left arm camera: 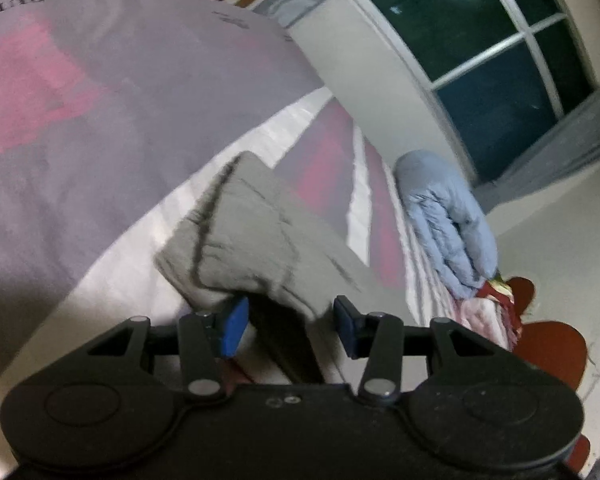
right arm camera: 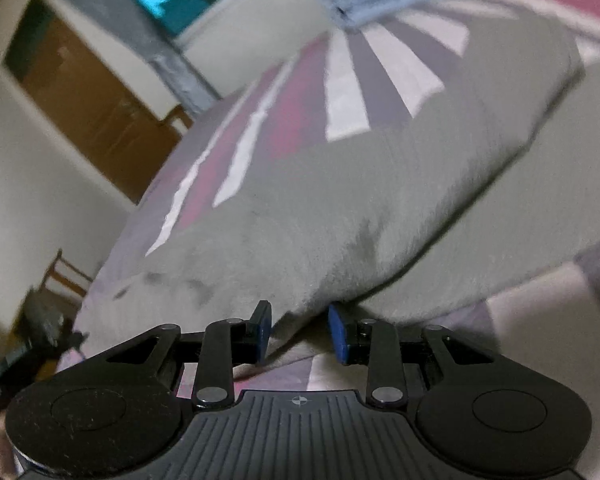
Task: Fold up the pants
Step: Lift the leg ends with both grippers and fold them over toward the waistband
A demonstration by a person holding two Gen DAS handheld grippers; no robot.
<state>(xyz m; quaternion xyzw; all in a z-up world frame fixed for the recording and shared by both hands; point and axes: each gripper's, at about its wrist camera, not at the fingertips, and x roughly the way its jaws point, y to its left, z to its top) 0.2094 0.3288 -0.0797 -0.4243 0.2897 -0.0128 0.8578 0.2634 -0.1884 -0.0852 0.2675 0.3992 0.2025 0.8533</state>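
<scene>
The bed cover (left arm camera: 100,120), a wide cloth of pale lilac-grey with pink blocks, white stripes and dark printed lettering, fills most of both views and bears everything else. A dark-paned window with white glazing bars (left arm camera: 500,60) is seen from the left wrist; a brown wooden door (right arm camera: 96,112) from the right wrist.

The pants (right arm camera: 340,208), grey soft-napped fabric, lie on the cover. From the right wrist they appear as a broad raised fold reaching down to the tool; from the left wrist as a folded end with dark seam lines and a dark opening beneath.

A bundle of light blue quilted fabric (left arm camera: 444,216) rests on the cover well beyond the pants, near the wall.

The left gripper (left arm camera: 290,324), black with blue pads, has its jaws part spread. Grey fabric lies between them, touching the left pad (left arm camera: 234,330); the other pad stands clear of it.

The right gripper (right arm camera: 298,332), same make, is also part spread. The fold's lower edge sits between its pads; whether they pinch it cannot be told.
</scene>
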